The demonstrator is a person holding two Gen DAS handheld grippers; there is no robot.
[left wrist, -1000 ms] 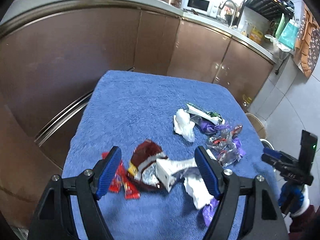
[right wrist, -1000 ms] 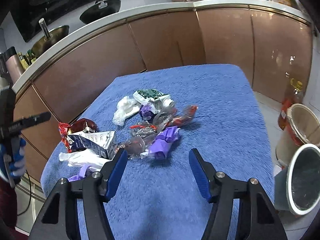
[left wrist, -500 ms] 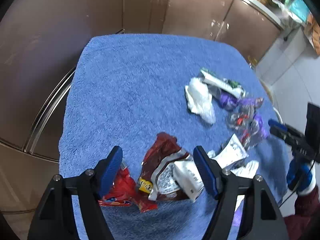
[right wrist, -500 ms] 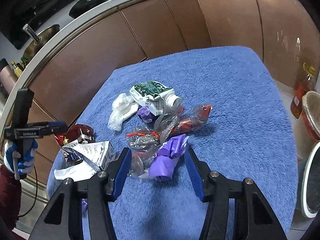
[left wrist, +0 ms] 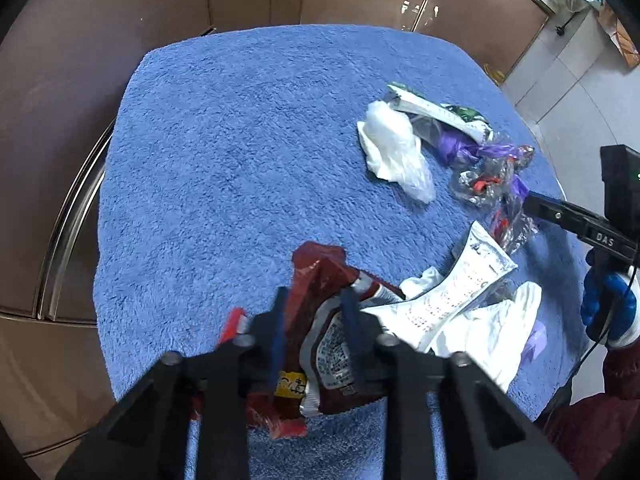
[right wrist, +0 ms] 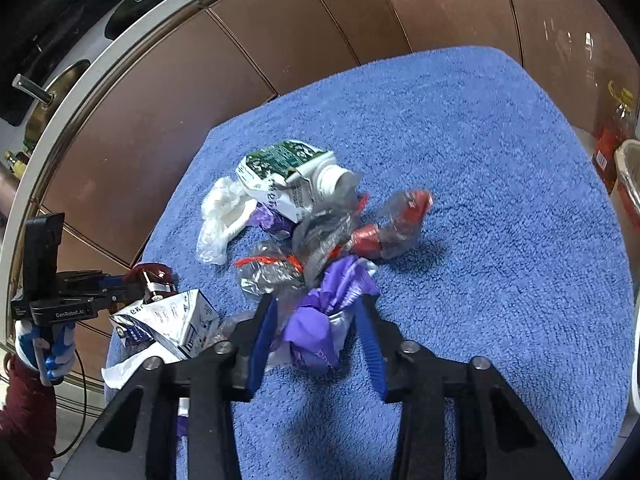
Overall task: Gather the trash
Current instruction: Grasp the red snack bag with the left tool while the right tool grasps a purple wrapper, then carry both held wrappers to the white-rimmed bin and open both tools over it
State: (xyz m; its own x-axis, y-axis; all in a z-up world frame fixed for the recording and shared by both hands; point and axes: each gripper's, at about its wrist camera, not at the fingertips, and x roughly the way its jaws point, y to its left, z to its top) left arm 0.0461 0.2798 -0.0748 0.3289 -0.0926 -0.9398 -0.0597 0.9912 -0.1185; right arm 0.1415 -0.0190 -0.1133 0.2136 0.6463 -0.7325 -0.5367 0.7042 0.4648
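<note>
Our left tongs [left wrist: 314,312] have dropped steeply onto the maroon wrapper [left wrist: 320,280] at the near edge of the bench [left wrist: 224,152]. A second ago they stood wide above it; now the jaws are closing, with the wrapper crumpled between the blue pads and standing up between them. A red wrapper [left wrist: 232,322] pokes out just left of the left jaw. Beside the maroon one lie a white foil pouch [left wrist: 460,292] and crumpled white tissue [left wrist: 492,332].

Our right tongs [right wrist: 316,324] have also come lower and nearer to the pile. Before, they hung open short of the purple wrapper [right wrist: 320,320]; now it sits between the jaws, which are closing on it. Whether the pads already press it we cannot tell.

The rest of the trash has kept its place on the blue cloth: the green-and-white carton [right wrist: 288,180], the white bag [right wrist: 220,216] and clear film with red print [right wrist: 384,224], all close together mid-bench.
</note>
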